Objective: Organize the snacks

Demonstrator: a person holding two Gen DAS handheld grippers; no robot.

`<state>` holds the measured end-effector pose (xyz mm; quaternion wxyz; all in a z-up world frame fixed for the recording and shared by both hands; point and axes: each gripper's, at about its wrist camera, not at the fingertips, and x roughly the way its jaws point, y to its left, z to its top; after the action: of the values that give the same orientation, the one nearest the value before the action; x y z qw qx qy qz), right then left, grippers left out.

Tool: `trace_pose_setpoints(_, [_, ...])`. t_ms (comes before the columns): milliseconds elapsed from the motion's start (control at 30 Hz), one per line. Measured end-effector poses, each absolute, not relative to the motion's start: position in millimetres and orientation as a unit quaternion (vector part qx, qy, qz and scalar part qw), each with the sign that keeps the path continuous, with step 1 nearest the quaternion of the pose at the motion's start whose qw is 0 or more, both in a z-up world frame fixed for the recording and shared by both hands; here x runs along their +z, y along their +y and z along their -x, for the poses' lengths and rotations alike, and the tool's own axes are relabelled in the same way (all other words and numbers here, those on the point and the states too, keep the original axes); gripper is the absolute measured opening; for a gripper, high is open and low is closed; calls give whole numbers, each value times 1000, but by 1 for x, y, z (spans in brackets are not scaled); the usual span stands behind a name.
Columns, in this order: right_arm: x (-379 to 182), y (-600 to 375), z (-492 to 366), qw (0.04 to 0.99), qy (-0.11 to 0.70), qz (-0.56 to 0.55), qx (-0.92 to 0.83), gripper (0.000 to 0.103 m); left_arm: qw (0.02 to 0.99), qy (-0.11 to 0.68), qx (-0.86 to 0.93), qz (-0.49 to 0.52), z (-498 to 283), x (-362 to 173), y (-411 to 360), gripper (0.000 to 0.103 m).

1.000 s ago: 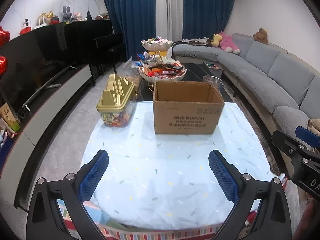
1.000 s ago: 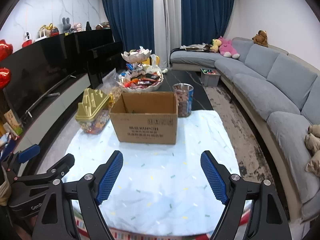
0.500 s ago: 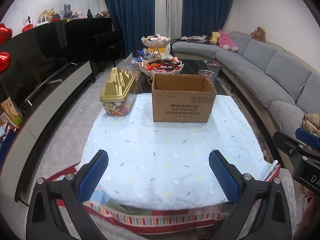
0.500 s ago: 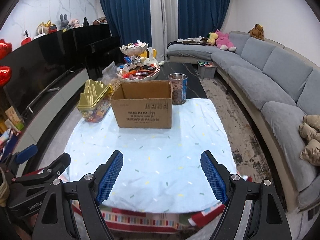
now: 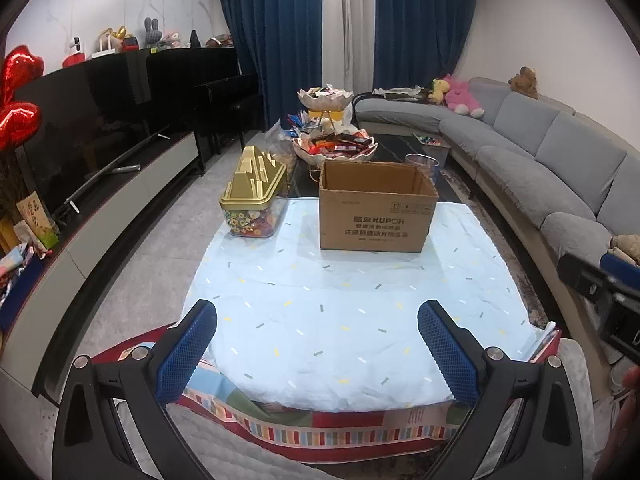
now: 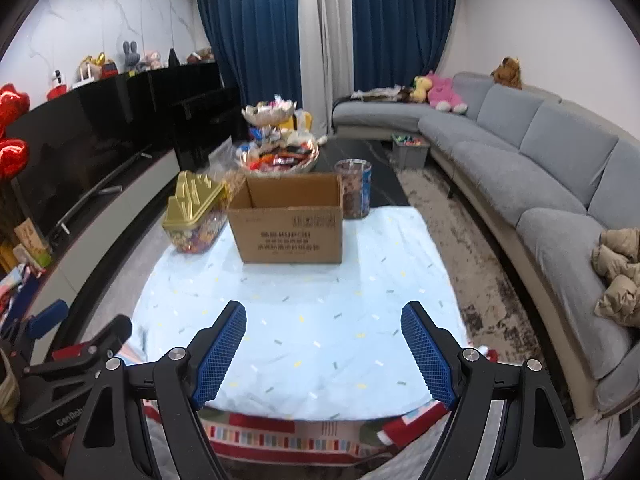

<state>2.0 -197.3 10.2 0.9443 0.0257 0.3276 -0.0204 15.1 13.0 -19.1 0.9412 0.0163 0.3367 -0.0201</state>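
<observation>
An open brown cardboard box (image 5: pixel 376 212) (image 6: pixel 290 224) stands at the far side of a low table under a pale blue cloth (image 5: pixel 352 296) (image 6: pixel 304 312). Left of it sits a clear candy tub with a gold lid (image 5: pixel 254 200) (image 6: pixel 194 216). Behind the box a two-tier bowl stand (image 5: pixel 334 144) (image 6: pixel 278 152) is piled with wrapped snacks, and a clear jar (image 6: pixel 354 192) stands right of the box. My left gripper (image 5: pixel 318 344) and right gripper (image 6: pixel 324 348) hover open and empty over the table's near edge, well short of the box.
A grey sectional sofa (image 5: pixel 560 168) (image 6: pixel 540 168) runs along the right with plush toys on it. A black TV console (image 5: pixel 92 152) lines the left wall. A striped blanket (image 5: pixel 332 428) hangs under the cloth at the near edge.
Both grippers have drawn back from the table, so the box and tub look smaller and the striped near edge has come into view. Both stay open.
</observation>
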Motion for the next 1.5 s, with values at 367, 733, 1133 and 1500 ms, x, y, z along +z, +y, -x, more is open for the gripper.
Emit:
trace_pose_setpoints(367, [14, -198, 3, 948, 315, -25, -24, 81, 945, 326, -13, -14, -9, -16, 15, 102])
trace_pose_setpoints(733, [14, -198, 2, 948, 316, -24, -23, 81, 944, 328, -15, -15, -8, -16, 15, 102])
trace_pose_setpoints(1133, [14, -198, 2, 948, 315, -25, -24, 81, 944, 329, -15, -15, -9, -16, 16, 102])
trace_pose_setpoints(1500, [13, -198, 1, 948, 316, -26, -24, 81, 944, 329, -15, -14, -8, -16, 16, 102])
